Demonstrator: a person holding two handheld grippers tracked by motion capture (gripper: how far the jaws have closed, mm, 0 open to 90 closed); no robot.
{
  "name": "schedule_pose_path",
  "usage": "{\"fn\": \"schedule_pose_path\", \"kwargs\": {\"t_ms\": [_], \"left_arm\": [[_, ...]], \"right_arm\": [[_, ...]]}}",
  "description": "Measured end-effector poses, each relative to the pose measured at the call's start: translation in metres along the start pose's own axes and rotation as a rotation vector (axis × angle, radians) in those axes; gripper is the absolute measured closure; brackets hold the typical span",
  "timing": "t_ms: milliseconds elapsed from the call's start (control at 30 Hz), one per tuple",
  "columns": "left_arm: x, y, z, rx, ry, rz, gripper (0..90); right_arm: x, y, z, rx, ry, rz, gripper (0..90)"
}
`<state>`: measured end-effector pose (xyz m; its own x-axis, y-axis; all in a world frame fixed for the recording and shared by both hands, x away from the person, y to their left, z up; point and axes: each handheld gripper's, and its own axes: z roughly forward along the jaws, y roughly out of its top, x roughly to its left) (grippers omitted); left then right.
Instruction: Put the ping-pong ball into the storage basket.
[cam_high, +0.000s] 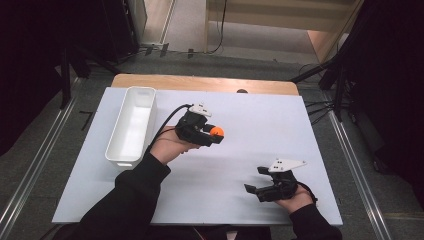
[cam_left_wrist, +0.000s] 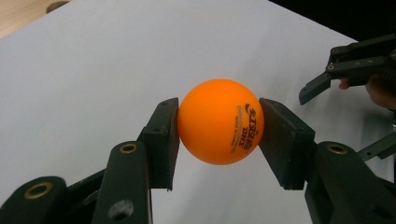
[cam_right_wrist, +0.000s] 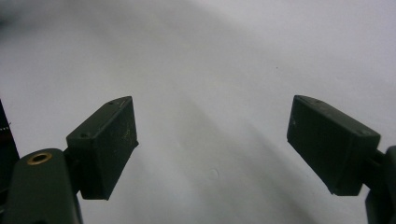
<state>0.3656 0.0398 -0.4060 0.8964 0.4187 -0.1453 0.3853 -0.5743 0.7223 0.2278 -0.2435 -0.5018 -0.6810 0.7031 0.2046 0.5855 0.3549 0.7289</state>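
An orange table-tennis ball (cam_left_wrist: 220, 121) with dark print sits squeezed between both pads of my left gripper (cam_left_wrist: 219, 135), which is shut on it. In the high view that ball (cam_high: 217, 131) is held above the middle of the white table (cam_high: 260, 125), at the tip of my left gripper (cam_high: 216, 135). Near the table's front right, my right gripper (cam_high: 256, 180) rests low in the hand with its jaws wide apart. The right gripper view confirms this: my right gripper (cam_right_wrist: 212, 144) is open, with bare white tabletop between its pads.
A long white bin (cam_high: 131, 125) stands on the left part of the table, to the left of my left hand. A wooden strip (cam_high: 200, 83) runs along the table's far edge. The other hand's gripper (cam_left_wrist: 348, 67) appears at the right of the left gripper view.
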Motion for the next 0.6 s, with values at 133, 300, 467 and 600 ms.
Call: {"fn": "schedule_pose_path", "kwargs": {"t_ms": [133,300,467,600], "left_arm": [[0.004,-0.001,-0.003,-0.007,0.004,-0.016,50.9],[0.005,-0.001,-0.008,-0.012,0.013,-0.026,50.9],[0.009,-0.002,-0.013,-0.015,0.031,-0.036,50.9],[0.013,-0.002,-0.017,-0.014,0.043,-0.040,50.9]], "right_arm": [[0.000,0.000,0.000,0.002,0.004,0.001,14.6],[-0.001,0.000,-0.001,0.001,0.003,-0.002,14.6],[0.000,0.000,-0.001,0.000,0.001,0.002,14.6],[0.000,0.000,-0.002,0.000,0.000,0.003,14.6]]}}
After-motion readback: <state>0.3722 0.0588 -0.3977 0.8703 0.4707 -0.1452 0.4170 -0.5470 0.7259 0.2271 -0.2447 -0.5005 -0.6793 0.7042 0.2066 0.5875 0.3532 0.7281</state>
